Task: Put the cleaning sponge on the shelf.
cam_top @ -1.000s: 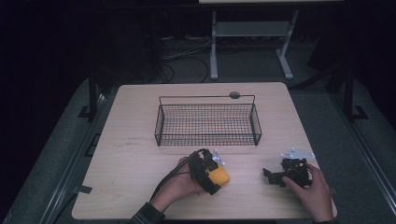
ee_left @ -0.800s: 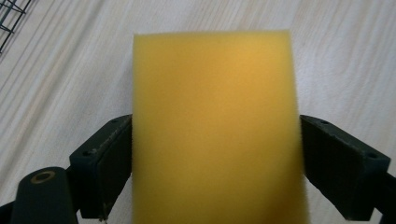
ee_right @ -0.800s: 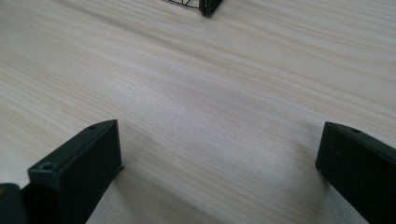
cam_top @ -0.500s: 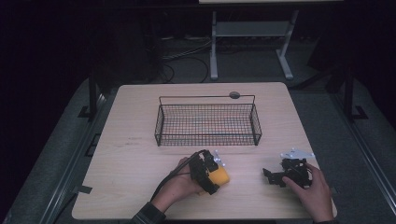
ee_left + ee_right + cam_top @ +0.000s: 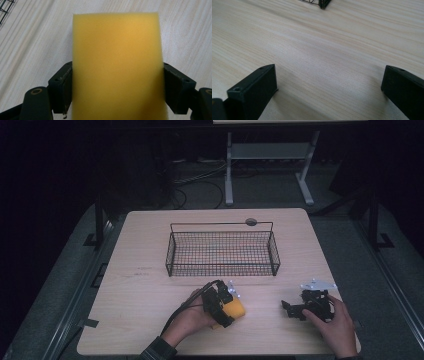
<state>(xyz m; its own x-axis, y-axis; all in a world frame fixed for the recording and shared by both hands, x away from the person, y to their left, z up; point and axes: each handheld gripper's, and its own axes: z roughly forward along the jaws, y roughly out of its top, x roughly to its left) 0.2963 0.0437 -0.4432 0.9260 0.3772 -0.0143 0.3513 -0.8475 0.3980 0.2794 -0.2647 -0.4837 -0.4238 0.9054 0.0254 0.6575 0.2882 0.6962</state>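
Note:
A yellow sponge [image 5: 235, 310] [image 5: 116, 50] lies on the wooden table [image 5: 150, 290] in front of the wire basket [image 5: 222, 267]. My left gripper [image 5: 227, 307] [image 5: 117, 72] straddles it, and its jaws have just been closing. In the left gripper view both black pads [image 5: 63, 85] touch the sponge's sides. My right gripper [image 5: 289, 310] [image 5: 329, 75] rests on the table at the front right in a hand. Its jaws stand wide apart over bare wood.
The black wire basket stands across the table's middle, and its corner shows in the right gripper view [image 5: 324, 3]. A small dark round disc [image 5: 251, 222] sits at the table's far edge. A cable [image 5: 175, 315] trails from the left gripper.

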